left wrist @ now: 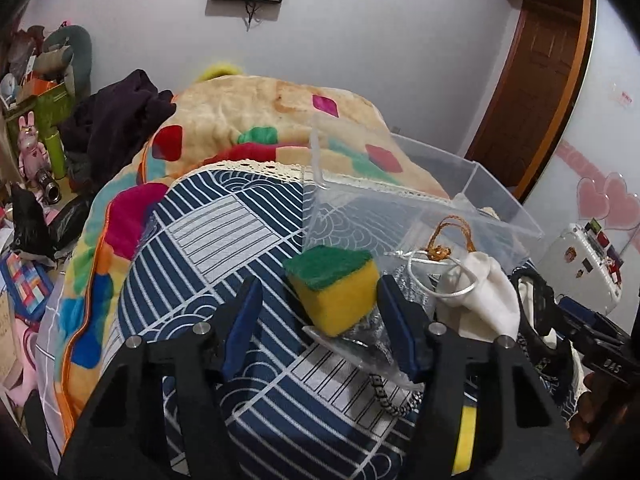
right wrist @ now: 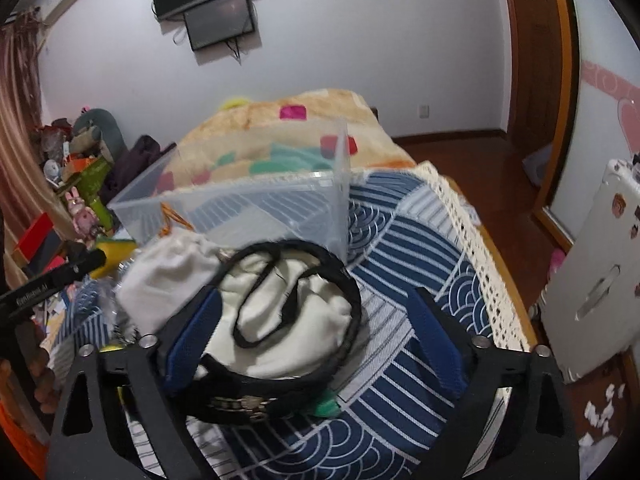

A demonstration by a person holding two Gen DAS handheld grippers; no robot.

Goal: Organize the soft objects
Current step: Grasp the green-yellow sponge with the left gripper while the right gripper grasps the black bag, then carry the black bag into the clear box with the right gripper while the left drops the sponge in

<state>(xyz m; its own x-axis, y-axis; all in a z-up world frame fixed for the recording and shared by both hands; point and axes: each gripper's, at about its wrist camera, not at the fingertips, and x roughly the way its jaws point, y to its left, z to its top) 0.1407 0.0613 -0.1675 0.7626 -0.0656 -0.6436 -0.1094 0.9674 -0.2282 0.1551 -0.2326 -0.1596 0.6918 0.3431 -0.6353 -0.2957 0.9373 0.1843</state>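
Observation:
A yellow sponge with a green scouring top (left wrist: 334, 286) lies on a crinkly clear bag on the blue patterned cloth (left wrist: 224, 240). My left gripper (left wrist: 318, 292) is open around it, fingers apart on each side. A white drawstring pouch (left wrist: 482, 290) lies to its right, also in the right wrist view (right wrist: 168, 276). My right gripper (right wrist: 316, 312) is open over a cream cloth item with black bands (right wrist: 288, 312); its left finger (right wrist: 192, 340) touches the black rim. A clear plastic box (left wrist: 432, 184) stands behind, also in the right wrist view (right wrist: 248, 208).
A colourful fleece blanket (left wrist: 248, 120) and dark clothes (left wrist: 120, 120) lie behind the box. Cluttered shelves (left wrist: 36, 120) stand at the left. A white suitcase (right wrist: 592, 272) stands right of the bed edge. A striped cord (left wrist: 394, 398) lies near my left gripper.

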